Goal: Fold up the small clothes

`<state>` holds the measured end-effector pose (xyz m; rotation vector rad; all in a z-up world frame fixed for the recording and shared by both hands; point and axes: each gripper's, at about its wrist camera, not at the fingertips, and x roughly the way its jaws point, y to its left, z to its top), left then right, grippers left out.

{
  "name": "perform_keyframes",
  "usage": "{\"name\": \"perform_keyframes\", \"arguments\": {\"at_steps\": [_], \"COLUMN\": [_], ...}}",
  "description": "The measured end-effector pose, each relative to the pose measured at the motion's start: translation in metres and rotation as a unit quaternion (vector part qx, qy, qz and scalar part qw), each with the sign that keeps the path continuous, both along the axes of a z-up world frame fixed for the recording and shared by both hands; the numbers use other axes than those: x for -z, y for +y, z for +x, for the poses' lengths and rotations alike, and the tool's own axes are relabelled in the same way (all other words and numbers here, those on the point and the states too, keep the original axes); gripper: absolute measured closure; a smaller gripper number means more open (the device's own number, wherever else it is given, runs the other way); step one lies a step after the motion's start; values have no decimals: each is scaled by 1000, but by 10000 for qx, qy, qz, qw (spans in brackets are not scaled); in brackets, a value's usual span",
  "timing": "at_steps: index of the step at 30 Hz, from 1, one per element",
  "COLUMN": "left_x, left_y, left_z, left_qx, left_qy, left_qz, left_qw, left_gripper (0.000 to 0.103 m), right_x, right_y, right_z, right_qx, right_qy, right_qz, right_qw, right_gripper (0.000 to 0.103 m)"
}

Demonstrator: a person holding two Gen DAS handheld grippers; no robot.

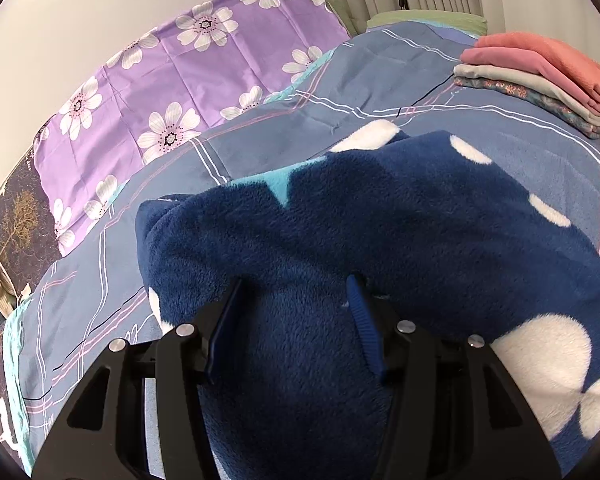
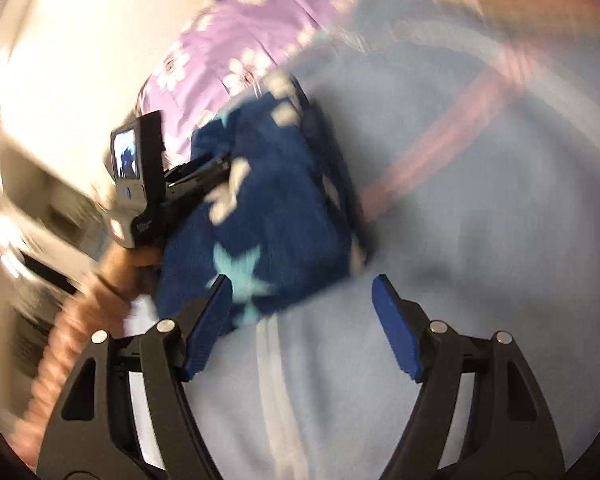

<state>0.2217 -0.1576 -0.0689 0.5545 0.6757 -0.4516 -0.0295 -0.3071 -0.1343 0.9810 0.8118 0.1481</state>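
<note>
Left claw (image 1: 296, 316) sits with its two blue pads part-way apart and navy fleece bulging between them; whether the pads actually pinch the fabric cannot be told from the left wrist view. Right claw (image 2: 300, 320) stands wide apart with nothing in it, hovering over the blue checked bed (image 2: 480, 240), its left pad just beside the fleece; that view is blurred. Navy fleece garment (image 1: 380, 240), dotted with white shapes and pale blue stars, lies bunched in a thick bundle on the bed in front of both claws. It looks partly folded, doubled over but lumpy, so it likely needs squaring up. At the far right of the bed, well apart from the fleece, a stack (image 1: 540, 80) of folded clothes, pink on top, suggests several pieces are already finished. A purple flowered cover (image 1: 160, 92) lies along the wall behind.
</note>
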Motion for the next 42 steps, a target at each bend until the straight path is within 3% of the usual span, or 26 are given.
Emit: {"name": "perform_keyframes", "arguments": {"at_steps": [3, 5, 7, 11, 21, 27, 33, 35, 36, 37, 38, 40, 42], "left_x": [0, 0, 0, 0, -1, -2, -11, -24, -29, -34, -39, -38, -22], "left_y": [1, -1, -1, 0, 4, 7, 19, 28, 34, 44, 58, 78, 99], "left_z": [0, -1, -2, -2, 1, 0, 6, 9, 11, 14, 22, 42, 69], "left_qx": [-17, -34, -39, -31, -2, 28, 227, 354, 361, 306, 106, -368, -760], "left_qy": [-27, -42, -40, -33, 21, 33, 283, 396, 429, 411, 335, 425, 960], "left_qz": [-20, -27, -49, -100, -241, -340, -717, -968, -1155, -1423, -1710, -1911, -2212], "left_qw": [10000, 10000, 10000, 9999, 9997, 9994, 9968, 9939, 9917, 9885, 9846, 9800, 9675], "left_gripper": [49, 49, 49, 49, 49, 49, 46, 37, 21, 11, 10, 9, 9], "right_x": [25, 23, 19, 18, 19, 17, 19, 19, 20, 21, 21, 21, 21], "right_y": [1, 1, 4, 12, 21, 30, 32, 31, 30, 30, 29, 28, 28], "right_z": [11, 20, 29, 53, 77, 76, 75, 75, 73, 72, 71, 70, 74], "right_qx": [-2, 184, 293, 558, 1388, 1419, 1235, 1189, 1178, 1168, 1165, 1161, 1168], "right_qy": [375, 350, 341, 470, 608, 581, 473, 455, 449, 444, 440, 433, 422], "right_qz": [946, 1056, 1064, 990, 889, 378, 234, 254, 266, 272, 274, 258, 249], "right_qw": [9948, 9936, 9933, 9924, 9844, 9874, 9909, 9915, 9917, 9918, 9918, 9920, 9919], "right_gripper": [26, 21, 8, 2, 2, 4, 5, 5, 6, 6, 6, 6, 5]}}
